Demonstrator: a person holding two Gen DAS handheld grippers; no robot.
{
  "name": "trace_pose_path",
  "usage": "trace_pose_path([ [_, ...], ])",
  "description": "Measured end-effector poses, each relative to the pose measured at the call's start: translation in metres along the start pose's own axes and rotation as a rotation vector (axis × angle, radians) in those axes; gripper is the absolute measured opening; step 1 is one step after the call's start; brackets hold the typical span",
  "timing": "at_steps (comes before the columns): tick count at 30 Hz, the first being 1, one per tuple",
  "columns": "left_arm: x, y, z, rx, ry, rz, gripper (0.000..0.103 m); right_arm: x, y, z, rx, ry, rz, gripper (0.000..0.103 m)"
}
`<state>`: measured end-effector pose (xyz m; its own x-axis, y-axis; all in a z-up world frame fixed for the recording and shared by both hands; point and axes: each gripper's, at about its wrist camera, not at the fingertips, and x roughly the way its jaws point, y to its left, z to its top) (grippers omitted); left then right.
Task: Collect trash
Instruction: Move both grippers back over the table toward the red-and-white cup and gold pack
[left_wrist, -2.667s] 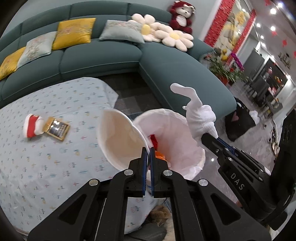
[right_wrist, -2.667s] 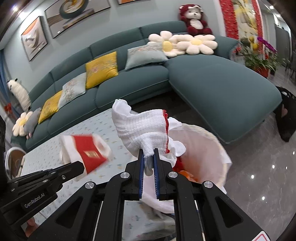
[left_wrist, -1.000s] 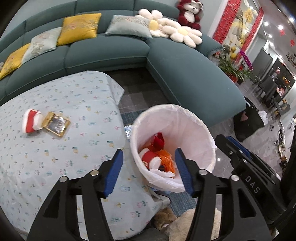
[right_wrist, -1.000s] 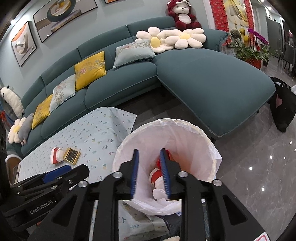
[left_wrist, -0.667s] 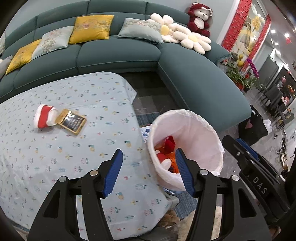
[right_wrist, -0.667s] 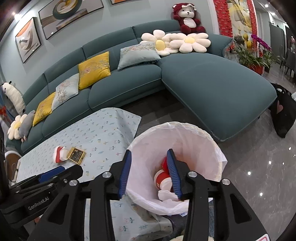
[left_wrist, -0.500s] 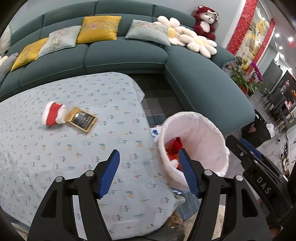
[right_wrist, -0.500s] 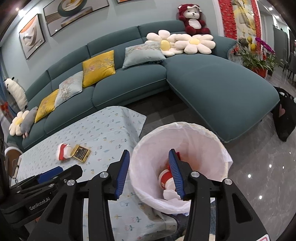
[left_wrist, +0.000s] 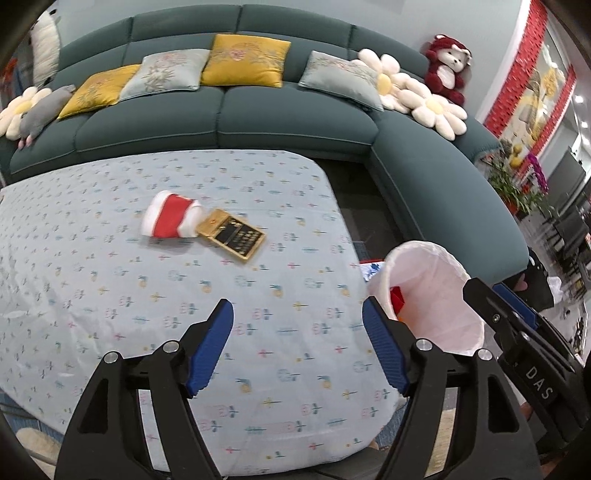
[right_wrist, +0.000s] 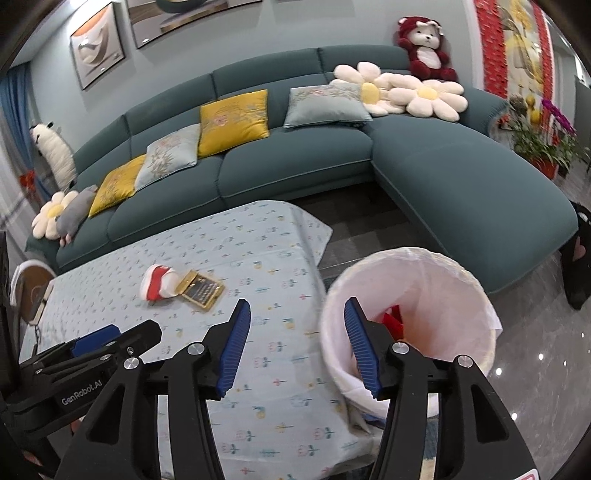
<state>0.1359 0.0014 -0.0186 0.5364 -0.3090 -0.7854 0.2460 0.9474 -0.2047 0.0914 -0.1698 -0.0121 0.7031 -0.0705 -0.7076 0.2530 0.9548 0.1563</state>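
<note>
My left hand-held gripper (left_wrist: 297, 345) is wide open and carries nothing; it hangs above the near part of the table (left_wrist: 110, 295), which has a light blue printed cloth over it; my right hand-held gripper (right_wrist: 295, 345) is also open and empty, with one finger over the cloth and the other finger over the rim of the trash bin (right_wrist: 476, 291). The bin has a white liner and stands on the floor just beside the right end of the table; inside it I see something red, but I cannot tell what it is.

Two pieces of trash remain on the table, toward its far side: a red and white crumpled wrapper (left_wrist: 168, 219) and a flat gold and black box (left_wrist: 232, 234); they touch each other. I think the step now is to reach for them; I would bring the left hand-held gripper forward and low, keep the jaws open until they stand on both sides of the wrapper, and close only then; the wrapper looks soft, so it should give under the fingers. The box lies flat, so I judge it is harder to grip; perhaps one edge must be lifted first.

The cloth between my grippers and the trash is free, so the way is open; the cloth hangs loose over the table edge near the bin, and a low finger may catch it. The green sofa (left_wrist: 258, 122) is behind the table, well apart.
</note>
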Motion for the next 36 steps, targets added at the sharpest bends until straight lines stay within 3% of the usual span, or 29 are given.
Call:
trace_pose_path([
  [4,-0.006,0.02,0.0,-0.031,-0.013,0.024,0.074,0.001,0.023,-0.001,-0.041,0.007,0.017,0.054],
  [20,-0.003,0.105,0.004,-0.12,-0.025,0.116,0.075,0.033,0.088,-0.011,-0.148,0.068,0.065,0.054],
  [31,0.049,0.159,0.034,-0.155,0.009,0.179,0.089,0.114,0.122,-0.004,-0.196,0.163,0.088,0.055],
  [36,0.085,0.172,0.057,-0.128,0.034,0.182,0.09,0.163,0.134,0.003,-0.23,0.207,0.101,0.059],
])
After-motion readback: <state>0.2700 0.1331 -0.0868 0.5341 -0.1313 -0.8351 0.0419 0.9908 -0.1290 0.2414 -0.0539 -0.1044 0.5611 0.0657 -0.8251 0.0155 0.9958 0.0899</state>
